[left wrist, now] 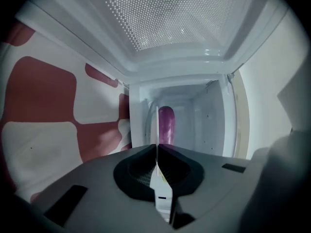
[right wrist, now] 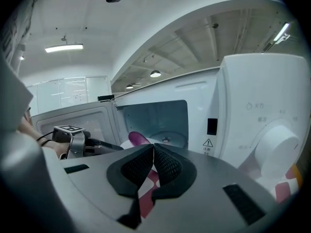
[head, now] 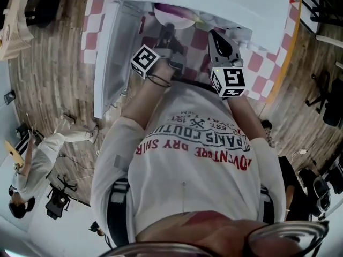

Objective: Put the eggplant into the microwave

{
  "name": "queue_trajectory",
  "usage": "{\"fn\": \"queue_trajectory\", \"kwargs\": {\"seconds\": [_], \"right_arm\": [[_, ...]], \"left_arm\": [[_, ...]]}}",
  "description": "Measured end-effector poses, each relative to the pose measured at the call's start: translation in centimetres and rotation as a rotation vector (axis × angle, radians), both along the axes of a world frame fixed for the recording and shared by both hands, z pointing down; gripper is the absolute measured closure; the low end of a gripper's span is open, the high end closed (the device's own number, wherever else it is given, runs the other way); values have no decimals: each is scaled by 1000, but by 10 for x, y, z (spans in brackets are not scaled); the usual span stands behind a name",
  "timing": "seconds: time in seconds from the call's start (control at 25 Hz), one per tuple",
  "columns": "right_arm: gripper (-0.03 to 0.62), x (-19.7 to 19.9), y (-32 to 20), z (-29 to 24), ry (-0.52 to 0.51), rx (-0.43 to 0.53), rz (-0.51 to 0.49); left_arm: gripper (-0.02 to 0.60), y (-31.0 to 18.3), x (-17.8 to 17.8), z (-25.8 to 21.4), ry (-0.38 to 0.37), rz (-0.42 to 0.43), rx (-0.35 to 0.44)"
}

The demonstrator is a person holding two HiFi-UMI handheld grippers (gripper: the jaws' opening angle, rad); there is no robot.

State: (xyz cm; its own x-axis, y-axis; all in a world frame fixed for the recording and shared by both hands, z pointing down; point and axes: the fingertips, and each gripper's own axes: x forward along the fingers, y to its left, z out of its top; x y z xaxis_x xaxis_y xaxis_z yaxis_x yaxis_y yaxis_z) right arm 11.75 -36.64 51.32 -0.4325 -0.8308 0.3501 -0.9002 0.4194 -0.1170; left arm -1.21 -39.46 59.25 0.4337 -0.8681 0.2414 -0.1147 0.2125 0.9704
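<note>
The purple eggplant [left wrist: 166, 123] lies on a thin white plate [left wrist: 156, 125] in the mouth of the open white microwave [right wrist: 233, 106]. My left gripper [left wrist: 156, 148] is rolled on its side and shut on the plate's near rim, which shows as a white strip between its pads. From the right gripper view, the eggplant [right wrist: 138, 139] sits just inside the cavity with the left gripper [right wrist: 109, 146] reaching in beside it. My right gripper [right wrist: 153, 152] is shut on nothing, in front of the microwave. From above, the left gripper [head: 167, 33] and right gripper [head: 214, 36] flank the plate [head: 174, 19].
The microwave door [head: 115, 52] hangs open to the left, and its perforated inner face [left wrist: 165, 18] is close to my left gripper. The glass turntable [right wrist: 167, 139] lies in the cavity. A round dial [right wrist: 277, 147] sits on the control panel. The table has a pink-and-white checked cloth [head: 262, 68].
</note>
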Motion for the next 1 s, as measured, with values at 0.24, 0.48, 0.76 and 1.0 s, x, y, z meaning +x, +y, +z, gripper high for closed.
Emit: {"fn": "queue_trajectory", "kwargs": {"seconds": [0.24,0.48,0.76,1.0], "right_arm": [[568,-3,0,9,0,-27,-1],[568,-9,3,18,4,-47,-46],[568,-9,3,28,-2,-75,-48],[568,-9,6,35,0,-97,-51]], "left_arm": [[549,-11,7,9,-5,11,-20],[549,-22,15,10,-17,20,-22],[549,-29,24,12,-29,19,-46],[549,-33,29,20,-48,21,-89]]}}
